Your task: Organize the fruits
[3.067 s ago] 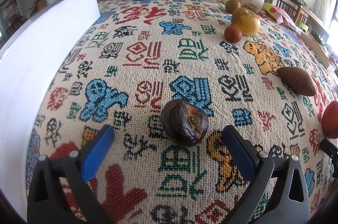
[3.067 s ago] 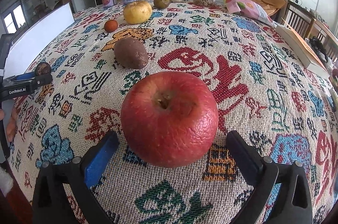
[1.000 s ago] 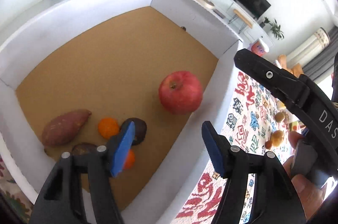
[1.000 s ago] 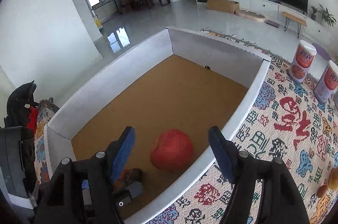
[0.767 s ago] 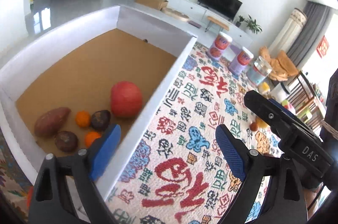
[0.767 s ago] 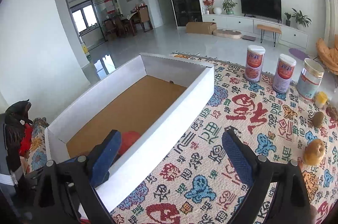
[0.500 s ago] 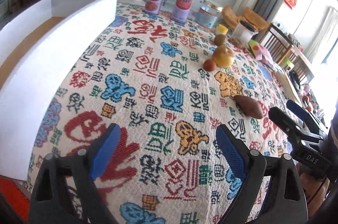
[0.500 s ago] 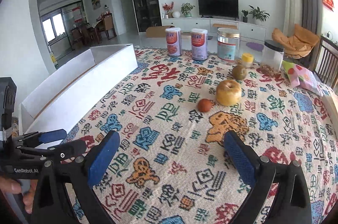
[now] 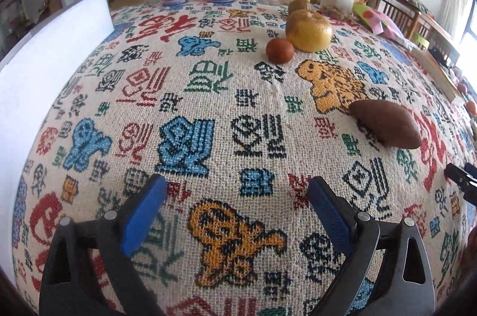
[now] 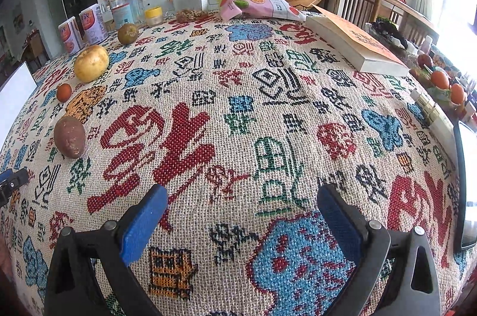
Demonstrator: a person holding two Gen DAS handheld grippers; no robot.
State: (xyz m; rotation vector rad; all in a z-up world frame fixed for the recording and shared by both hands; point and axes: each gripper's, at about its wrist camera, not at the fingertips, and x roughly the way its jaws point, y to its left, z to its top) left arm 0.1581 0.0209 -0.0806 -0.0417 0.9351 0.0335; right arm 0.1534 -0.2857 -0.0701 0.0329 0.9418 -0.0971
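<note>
Now both tools are back over the bench [image 9: 226,95], away from the white box [image 9: 50,62] they were aimed into a second ago. The left tool [image 9: 235,193] stands spread with nothing between its pads; its jaws have just been opening. The right tool [image 10: 238,199] is likewise spread and empty, its jaws having opened over the same interval. The red apple and dark fruit seen three seconds ago on the cloth are gone from the bench; a second ago they lay in the box with a sweet potato and small oranges.

Remaining on the bench: a potato [image 9: 386,126] nearest the left tool, ahead and to its right; further back a small orange [image 9: 279,50] touching or just beside a yellow apple [image 9: 308,30], and a green-brown fruit [image 9: 299,5] behind that. In the right view the same four run up the left side.

Judgement: one delivery is complete, four fruits are outstanding, and the potato looks the likeliest next pick. Neither tool is yet lined up on it.
</note>
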